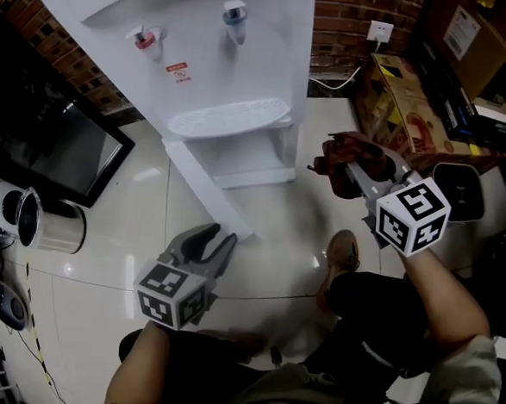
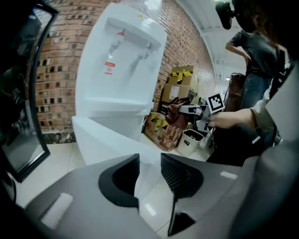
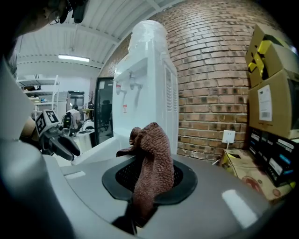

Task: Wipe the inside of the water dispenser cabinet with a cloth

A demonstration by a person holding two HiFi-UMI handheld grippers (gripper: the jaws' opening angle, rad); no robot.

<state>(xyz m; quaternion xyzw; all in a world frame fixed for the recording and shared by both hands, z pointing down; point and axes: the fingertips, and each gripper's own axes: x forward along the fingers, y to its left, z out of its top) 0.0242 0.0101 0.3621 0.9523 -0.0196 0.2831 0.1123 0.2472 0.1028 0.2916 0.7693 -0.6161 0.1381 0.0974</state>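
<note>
The white water dispenser stands against the brick wall, and its low cabinet door is swung open toward me. My right gripper hangs to the right of the cabinet, shut on a bunched red-brown cloth; in the right gripper view the cloth stands up between the jaws. My left gripper is lower, near the door's outer end, open with nothing between its jaws. In the left gripper view the gap shows only floor and the door. The cabinet's inside is mostly hidden.
A black glass panel leans at the left, with a metal pot beside it. Cardboard boxes and a white bin crowd the right. My shoe rests on the glossy floor. Another person stands behind.
</note>
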